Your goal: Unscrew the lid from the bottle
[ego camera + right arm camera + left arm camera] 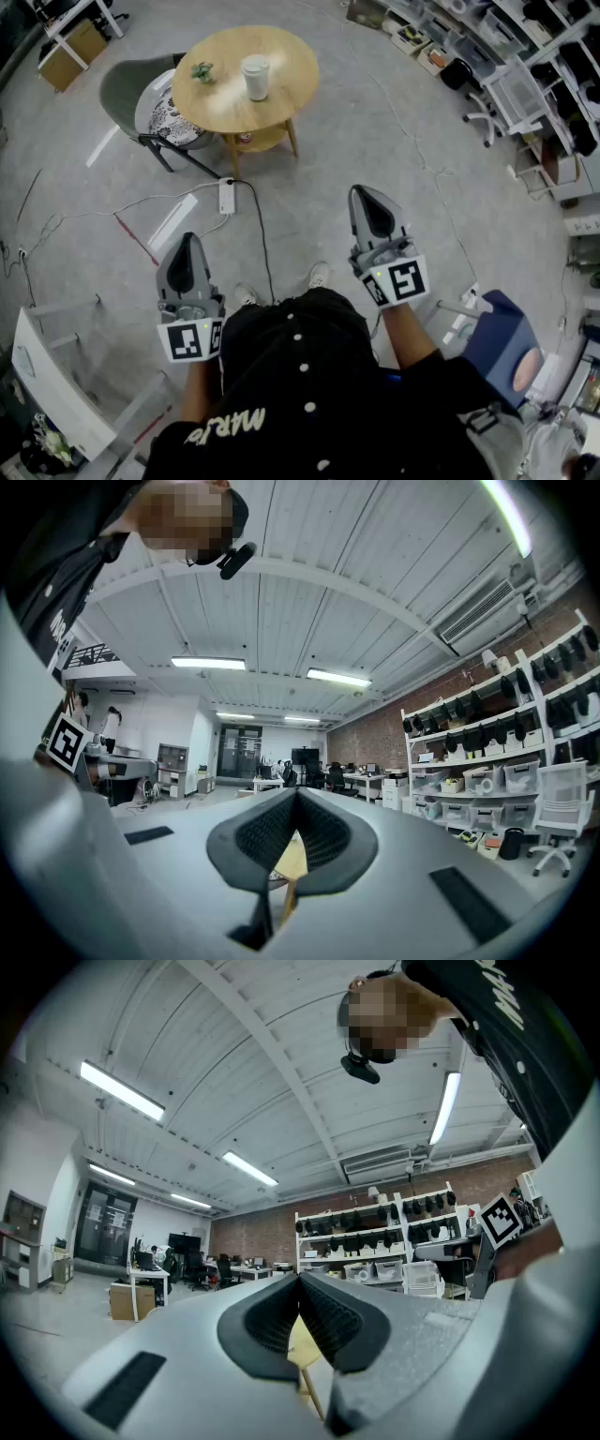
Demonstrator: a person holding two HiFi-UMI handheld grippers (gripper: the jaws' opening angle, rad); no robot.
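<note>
A white bottle (pixel 255 77) with its lid on stands upright on the round wooden table (pixel 286 56), far ahead of me across the floor. My left gripper (pixel 188 241) is held low at the left, jaws shut with nothing between them. My right gripper (pixel 367 197) is a little farther forward at the right, also shut and empty. Both are well short of the table. In the left gripper view my left gripper (pixel 298 1283) has its tips meeting, and the same holds for my right gripper (pixel 297 797) in the right gripper view. The bottle is hidden in both gripper views.
A small green plant (pixel 202 71) sits on the table's left side. A grey chair (pixel 141 98) stands left of the table. A power strip (pixel 226 195) and cables lie on the floor between me and the table. Shelving (pixel 534 56) lines the right; a blue stool (pixel 502 337) stands beside me.
</note>
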